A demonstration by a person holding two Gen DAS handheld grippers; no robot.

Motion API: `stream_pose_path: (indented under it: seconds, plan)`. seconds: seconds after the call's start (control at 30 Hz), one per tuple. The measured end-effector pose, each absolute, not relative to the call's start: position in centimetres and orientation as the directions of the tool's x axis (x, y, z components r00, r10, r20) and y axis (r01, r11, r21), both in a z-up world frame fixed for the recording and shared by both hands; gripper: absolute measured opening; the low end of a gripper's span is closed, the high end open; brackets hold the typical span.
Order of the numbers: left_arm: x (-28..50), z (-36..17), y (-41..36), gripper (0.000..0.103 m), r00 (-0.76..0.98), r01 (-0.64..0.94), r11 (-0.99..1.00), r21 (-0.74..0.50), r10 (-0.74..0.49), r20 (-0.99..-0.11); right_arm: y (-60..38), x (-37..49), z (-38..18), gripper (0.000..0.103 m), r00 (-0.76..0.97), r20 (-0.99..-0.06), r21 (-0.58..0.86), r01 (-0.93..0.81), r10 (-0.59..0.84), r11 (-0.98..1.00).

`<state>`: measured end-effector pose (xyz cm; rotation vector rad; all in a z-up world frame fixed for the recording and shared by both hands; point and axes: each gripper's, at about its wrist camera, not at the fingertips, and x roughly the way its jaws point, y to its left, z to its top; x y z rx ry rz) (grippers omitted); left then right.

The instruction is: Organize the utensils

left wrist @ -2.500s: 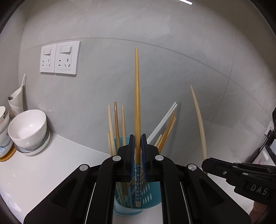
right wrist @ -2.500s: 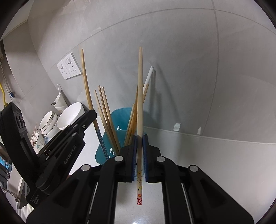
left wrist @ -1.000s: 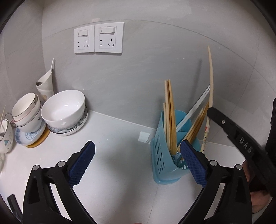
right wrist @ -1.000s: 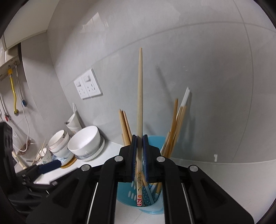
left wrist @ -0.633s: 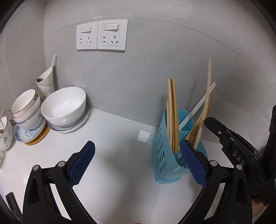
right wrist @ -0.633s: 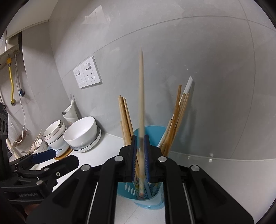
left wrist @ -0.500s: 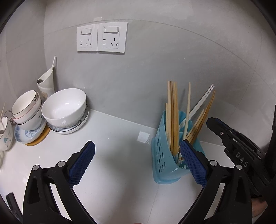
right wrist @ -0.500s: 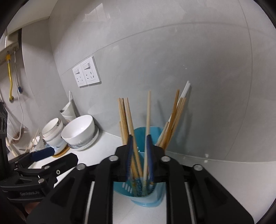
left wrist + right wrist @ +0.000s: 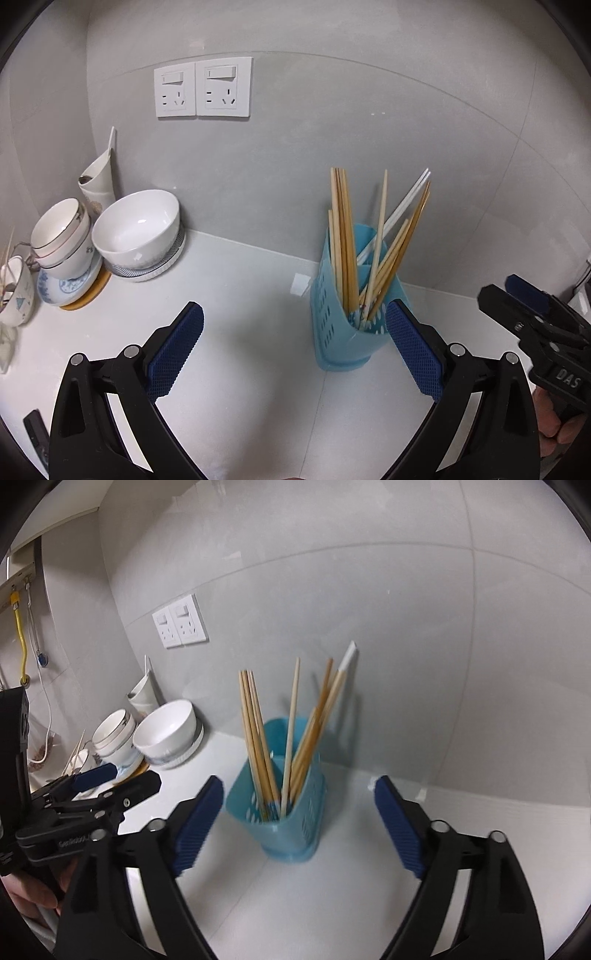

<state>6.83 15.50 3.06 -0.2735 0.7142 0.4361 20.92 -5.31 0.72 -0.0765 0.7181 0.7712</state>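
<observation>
Wooden chopsticks (image 9: 258,738) stand fanned – tips up – in a perforated blue holder (image 9: 310,812).

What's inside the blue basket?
The blue basket holds wooden chopsticks and white ones, standing and leaning. Their lower ends are mostly hidden by its wall.

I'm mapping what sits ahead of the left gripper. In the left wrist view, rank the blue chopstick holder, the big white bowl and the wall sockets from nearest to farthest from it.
1. Blue chopstick holder, just ahead, right.
2. Big white bowl, farther back, left.
3. Wall sockets, up on the back wall.
</observation>
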Motion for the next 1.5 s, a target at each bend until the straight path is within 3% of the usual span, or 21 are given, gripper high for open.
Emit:
stream_pose_path:
  seconds: [0.13,0.47,1.5]
  plan:
    - [6.0,2.7,14.6,0.097,0.660,-0.462,0.881,-0.100,0.267,-0.702,-6.6,20.1,0.4,0.095,0.487,-0.657,0.171,-0.647,0.576,0.743]
    - [5.0,1.8,12.8,0.097,0.633,-0.440,0.891,-0.112,0.219,-0.742,-9.0,19.1,-0.5,0.095,0.485,-0.713,0.129,-0.618,0.506,0.775]
    - [5.6,1.7,12.0,0.097,0.634,-0.413,0.904,-0.106,0.202,-0.746,-8.7,19.4,-1.2,0.095,0.467,-0.744,0.119,-0.612,0.479,0.782]
